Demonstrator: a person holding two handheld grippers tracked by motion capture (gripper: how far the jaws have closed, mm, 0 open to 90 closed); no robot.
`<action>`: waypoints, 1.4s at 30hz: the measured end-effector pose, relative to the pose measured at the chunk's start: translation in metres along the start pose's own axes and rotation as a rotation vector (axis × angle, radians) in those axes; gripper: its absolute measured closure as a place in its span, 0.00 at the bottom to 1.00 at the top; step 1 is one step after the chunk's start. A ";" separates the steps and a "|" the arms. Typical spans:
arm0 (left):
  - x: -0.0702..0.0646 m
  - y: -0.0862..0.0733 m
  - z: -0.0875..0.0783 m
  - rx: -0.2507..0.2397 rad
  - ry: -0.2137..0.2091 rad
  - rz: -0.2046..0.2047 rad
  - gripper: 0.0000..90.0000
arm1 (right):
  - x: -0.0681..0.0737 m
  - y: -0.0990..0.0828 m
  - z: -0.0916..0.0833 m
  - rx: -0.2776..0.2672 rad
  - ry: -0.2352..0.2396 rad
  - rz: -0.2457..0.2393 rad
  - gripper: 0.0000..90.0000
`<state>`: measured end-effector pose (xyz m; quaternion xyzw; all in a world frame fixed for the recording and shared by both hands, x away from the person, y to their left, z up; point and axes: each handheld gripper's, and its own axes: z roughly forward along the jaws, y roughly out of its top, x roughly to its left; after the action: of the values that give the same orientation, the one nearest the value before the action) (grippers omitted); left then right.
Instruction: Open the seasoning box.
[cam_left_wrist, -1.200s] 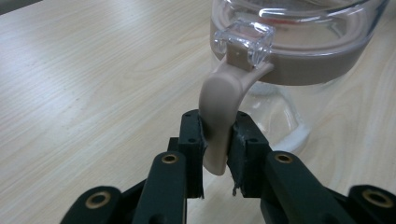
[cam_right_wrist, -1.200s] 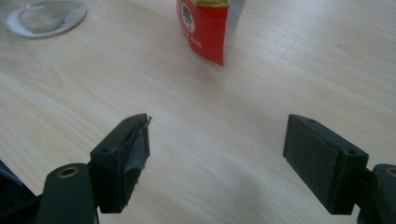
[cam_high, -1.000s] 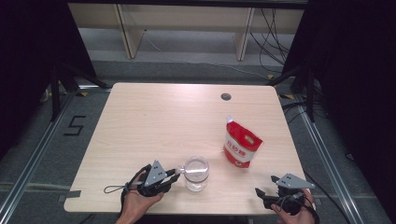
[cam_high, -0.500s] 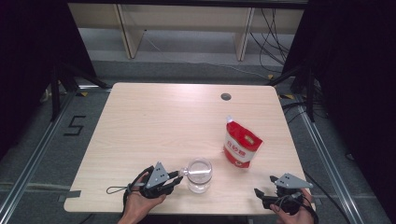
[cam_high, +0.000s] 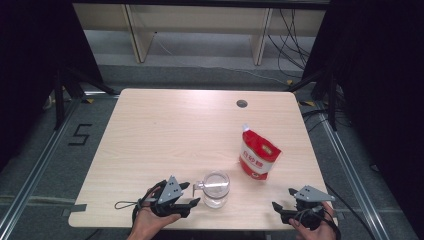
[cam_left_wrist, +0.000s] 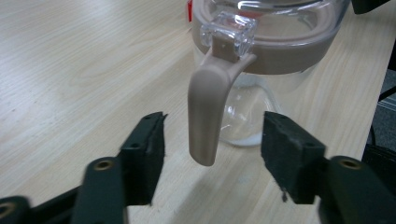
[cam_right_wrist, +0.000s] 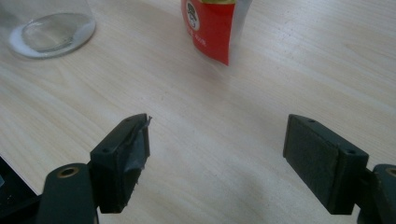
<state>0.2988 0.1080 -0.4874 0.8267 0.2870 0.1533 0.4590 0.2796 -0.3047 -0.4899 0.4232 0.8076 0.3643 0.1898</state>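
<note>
A red and white spouted pouch (cam_high: 258, 157) is standing upright on the right half of the wooden table (cam_high: 175, 135), its white cap pointing up and its printed face showing white characters. In the right gripper view the pouch (cam_right_wrist: 212, 25) is sitting near the top edge, its lower corner resting on the tabletop. A small round cable hole (cam_high: 242, 103) is sitting near the table's far edge, right of centre. Beyond the table, pale shelving legs (cam_high: 134, 30) are standing on a grey floor, with black cables (cam_high: 287, 35) trailing down beside them. A taped numeral 5 (cam_high: 80, 134) is lying on the floor left of the table, beside a metal rail (cam_high: 35, 170).
</note>
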 end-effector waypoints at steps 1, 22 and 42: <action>0.000 0.000 -0.003 -0.010 -0.012 -0.012 0.38 | -0.002 0.000 0.000 0.016 0.027 -0.007 0.26; 0.003 0.014 -0.029 -0.062 -0.031 -0.013 0.52 | 0.001 0.002 0.001 0.018 0.032 -0.017 0.27; 0.001 0.042 -0.028 -0.102 -0.044 0.047 0.98 | 0.003 0.001 0.002 0.002 0.000 -0.018 0.27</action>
<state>0.2993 0.1101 -0.4372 0.8119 0.2490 0.1604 0.5031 0.2797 -0.3012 -0.4902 0.4163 0.8117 0.3615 0.1926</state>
